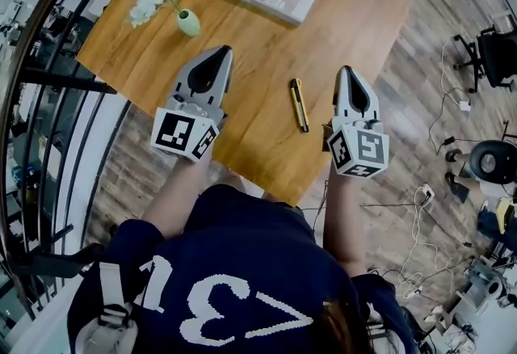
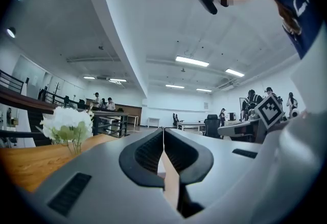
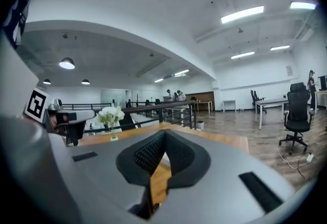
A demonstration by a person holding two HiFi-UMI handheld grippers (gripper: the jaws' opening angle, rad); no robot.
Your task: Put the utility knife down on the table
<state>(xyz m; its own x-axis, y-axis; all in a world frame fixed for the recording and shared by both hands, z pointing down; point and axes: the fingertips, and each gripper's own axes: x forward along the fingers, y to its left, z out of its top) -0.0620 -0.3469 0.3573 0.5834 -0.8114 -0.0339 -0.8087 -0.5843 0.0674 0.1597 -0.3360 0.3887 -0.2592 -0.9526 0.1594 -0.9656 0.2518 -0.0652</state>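
Closed left tongs (image 1: 223, 50), closed right tongs (image 1: 346, 69), utility knife (image 1: 300, 104) between — near table (image 1: 258, 45) edge

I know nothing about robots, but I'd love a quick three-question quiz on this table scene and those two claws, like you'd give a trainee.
1. True or false: the right claw is gripping the utility knife.
2. What stands toward the far left of the table? A. a vase of white flowers B. a coffee mug C. a desk lamp
3. Fill in: the left claw and the right one both have their jaws ____, with nothing between them.
Key: 1 false, the knife lies on the table between the two claws; 2 A; 3 shut.
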